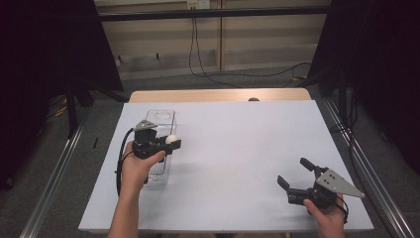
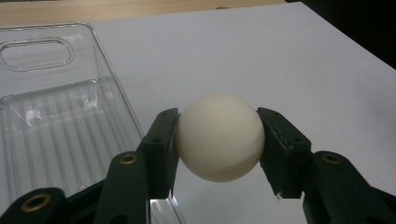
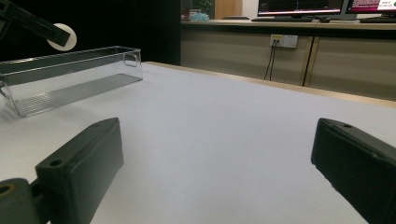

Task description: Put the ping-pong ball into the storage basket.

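Gripping a cream ball in the left tongs, left of centre, just beside the clear plastic bin; not yet dropping it inside; resting right tongs wide apart, lower right, on the worktop.

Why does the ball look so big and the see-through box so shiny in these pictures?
In the left gripper view the white ball sits right by the camera, so it looks huge, and its underside is shaded. The clear bin there catches small bright glints of light on its ribbed floor. In the right gripper view the near jaws look soft and blurry. The high view is dark at both sides.
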